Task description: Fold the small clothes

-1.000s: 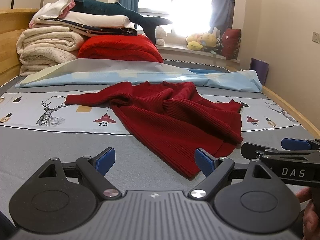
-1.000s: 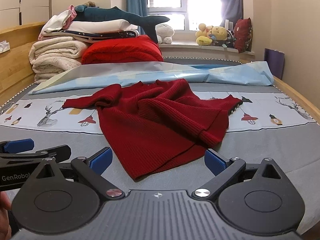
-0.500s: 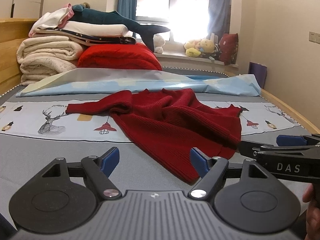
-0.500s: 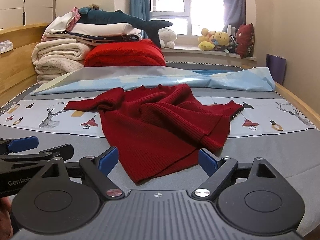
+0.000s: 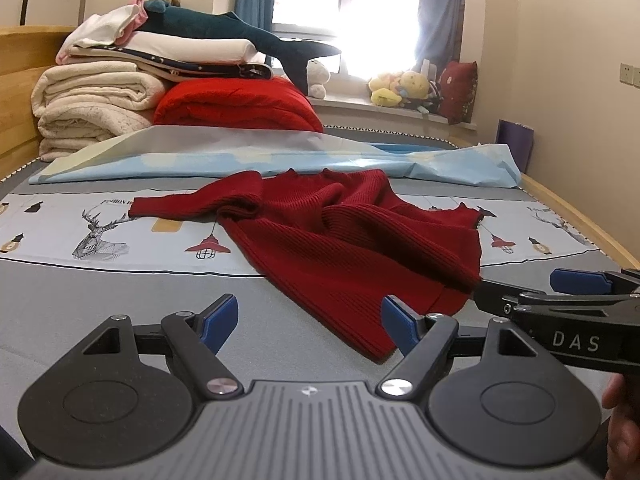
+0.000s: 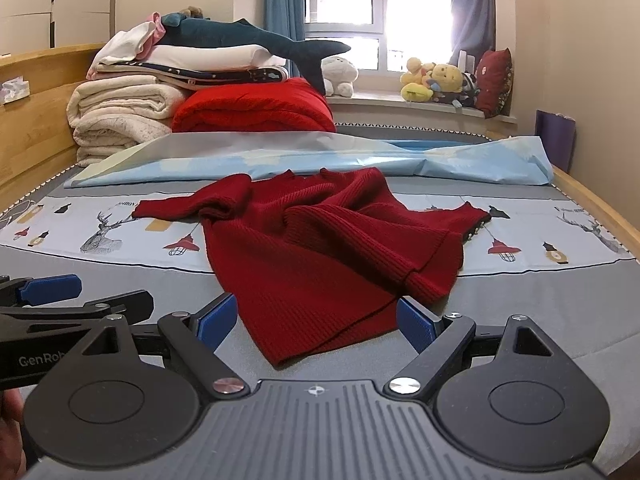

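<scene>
A dark red ribbed sweater (image 5: 344, 240) lies crumpled on the grey bed sheet (image 5: 120, 296), one sleeve stretched to the left, the other folded over the body; it also shows in the right wrist view (image 6: 320, 248). My left gripper (image 5: 310, 322) is open and empty, just short of the sweater's near hem corner. My right gripper (image 6: 316, 322) is open and empty, its jaws either side of the same hem corner without touching it. Each gripper shows in the other's view: the right one (image 5: 560, 300), the left one (image 6: 60, 296).
A light blue sheet (image 5: 280, 156) lies folded across the bed behind the sweater. Stacked blankets (image 5: 92, 108), a red duvet (image 5: 236, 104) and a plush shark (image 5: 240, 36) sit at the back left. Plush toys (image 5: 404, 88) line the windowsill. A wooden bed rail (image 5: 580, 220) runs along the right.
Both grippers have moved forward a little toward the sweater's near hem and tilted slightly down. Both stay open. The sweater has not moved.
</scene>
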